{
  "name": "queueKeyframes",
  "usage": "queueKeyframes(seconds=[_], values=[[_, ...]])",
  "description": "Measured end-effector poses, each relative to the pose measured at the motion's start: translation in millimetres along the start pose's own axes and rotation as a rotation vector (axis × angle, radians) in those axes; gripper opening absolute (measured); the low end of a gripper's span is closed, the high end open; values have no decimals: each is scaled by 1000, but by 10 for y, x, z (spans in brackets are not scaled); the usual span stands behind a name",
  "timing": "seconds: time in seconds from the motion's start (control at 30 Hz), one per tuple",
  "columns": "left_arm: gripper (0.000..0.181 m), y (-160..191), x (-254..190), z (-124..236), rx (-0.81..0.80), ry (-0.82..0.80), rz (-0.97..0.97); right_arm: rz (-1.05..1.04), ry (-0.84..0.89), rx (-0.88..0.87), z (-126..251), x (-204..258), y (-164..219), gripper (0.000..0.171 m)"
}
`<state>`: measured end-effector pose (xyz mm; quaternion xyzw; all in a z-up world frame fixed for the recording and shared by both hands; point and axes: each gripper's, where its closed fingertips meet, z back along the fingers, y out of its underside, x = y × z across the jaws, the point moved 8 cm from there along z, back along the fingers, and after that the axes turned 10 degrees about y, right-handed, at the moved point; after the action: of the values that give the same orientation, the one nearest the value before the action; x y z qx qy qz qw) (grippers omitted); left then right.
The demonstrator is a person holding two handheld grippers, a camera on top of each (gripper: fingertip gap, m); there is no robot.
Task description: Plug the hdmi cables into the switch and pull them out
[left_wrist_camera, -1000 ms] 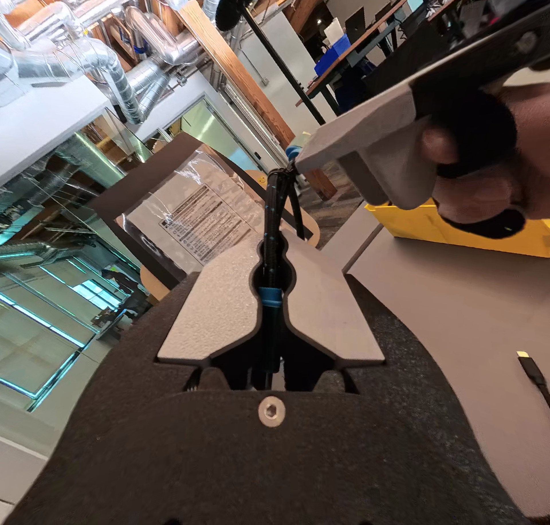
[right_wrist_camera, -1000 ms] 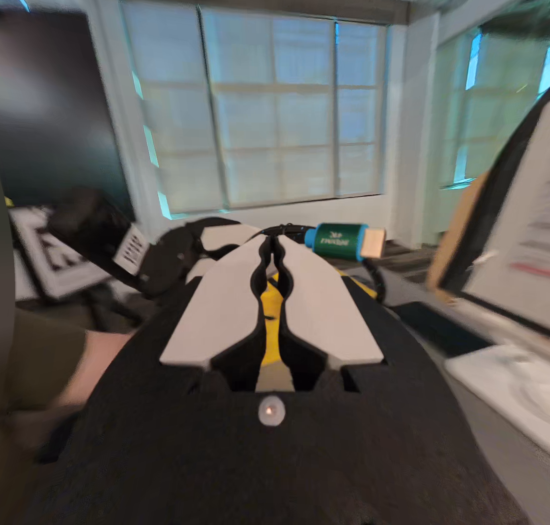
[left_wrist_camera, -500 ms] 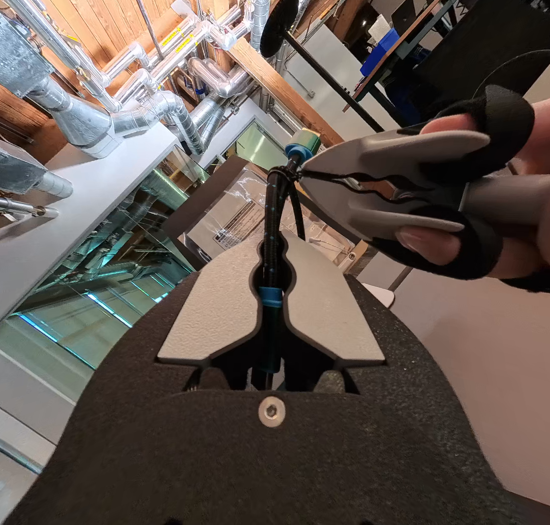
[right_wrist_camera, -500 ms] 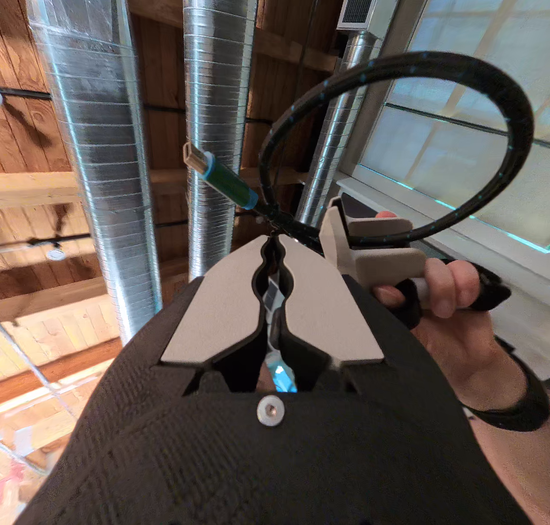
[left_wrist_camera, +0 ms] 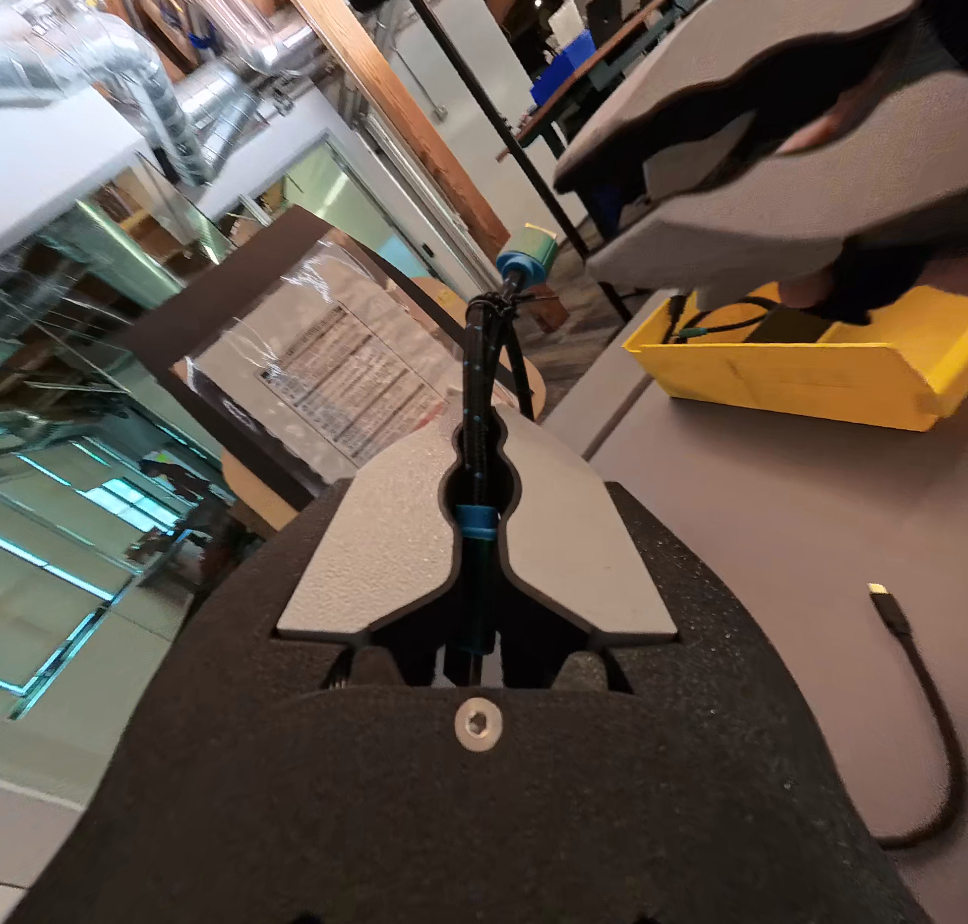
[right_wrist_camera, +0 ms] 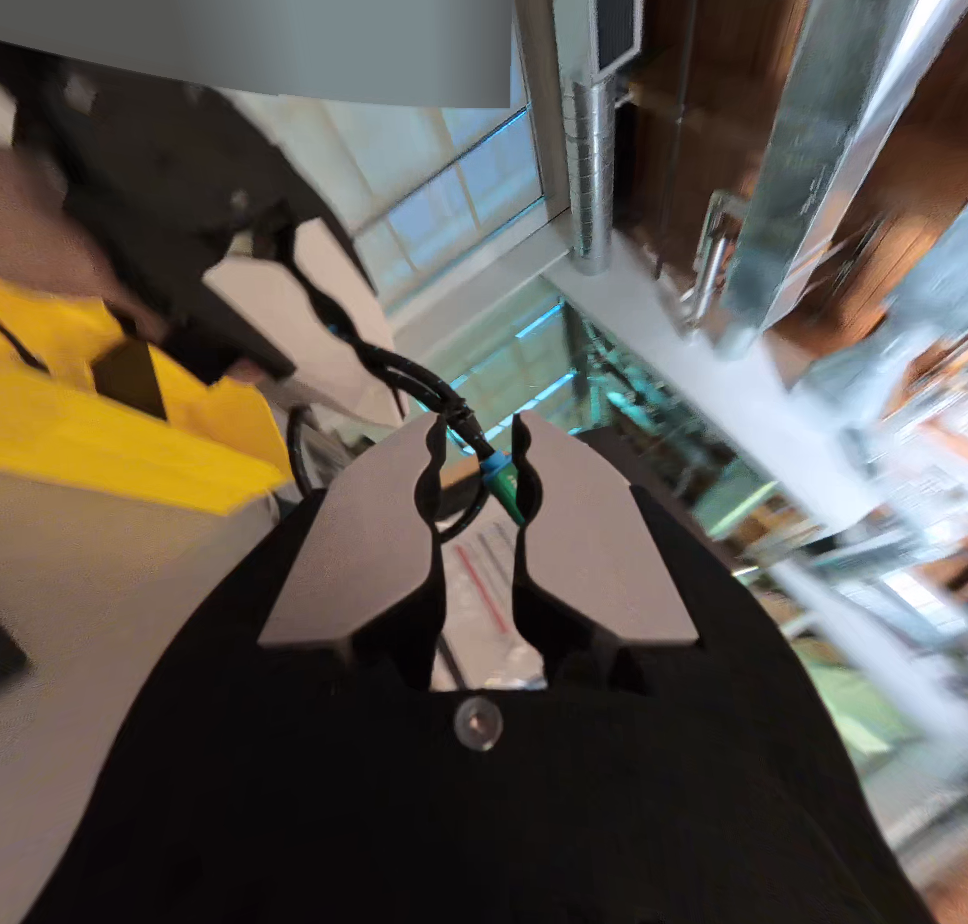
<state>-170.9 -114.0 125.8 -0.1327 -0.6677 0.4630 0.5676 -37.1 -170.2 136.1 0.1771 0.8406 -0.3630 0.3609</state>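
My left gripper [left_wrist_camera: 482,427] is shut on a black braided HDMI cable [left_wrist_camera: 479,369], clamping it near a blue-collared plug that sits between the fingers. The cable rises to a tied loop, and its other green plug [left_wrist_camera: 529,257] sticks out beyond. My right gripper [left_wrist_camera: 576,223] is open, at the upper right of the left wrist view, with its tips beside that plug. In the right wrist view the right gripper [right_wrist_camera: 475,424] is open with the green plug [right_wrist_camera: 504,482] between its fingers, close to the right one. The left gripper [right_wrist_camera: 361,348] shows farther off, holding the cable [right_wrist_camera: 419,375]. No switch is in view.
A yellow bin [left_wrist_camera: 785,375] with cables stands on the grey table [left_wrist_camera: 733,532]; it also shows in the right wrist view [right_wrist_camera: 105,427]. A thin black cable with a small plug [left_wrist_camera: 901,642] lies on the table at right. A plastic-wrapped sheet on a dark board [left_wrist_camera: 335,354] stands behind.
My right gripper was shut near the cable's tie; it has opened and now has the green plug between its fingers. Both views have swung down toward the table.
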Motion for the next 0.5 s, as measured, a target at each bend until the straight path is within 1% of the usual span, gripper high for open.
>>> queueKeyframes(seconds=[0.03,0.1,0.17,0.2,0.23,0.3,0.37,0.43,0.5], values=[[4,7,-10,-9,10,21,12,112,-19,-2,11,63,-1,27],[3,14,-31,-21,25,61,36,274,-35,18,12,148,53,29],[3,15,-51,-23,35,114,66,420,-64,42,12,206,145,36],[4,16,-65,-24,44,148,78,483,-43,45,18,207,178,35],[4,21,-79,-25,59,178,87,515,-35,44,21,208,192,35],[5,38,-100,-29,93,215,89,505,-72,27,37,233,173,32],[4,55,-107,-35,117,229,82,542,-119,12,65,274,152,26],[4,74,-115,-42,139,243,77,576,-106,9,75,272,136,16],[4,85,-123,-46,152,253,73,565,-102,6,81,260,116,13]])
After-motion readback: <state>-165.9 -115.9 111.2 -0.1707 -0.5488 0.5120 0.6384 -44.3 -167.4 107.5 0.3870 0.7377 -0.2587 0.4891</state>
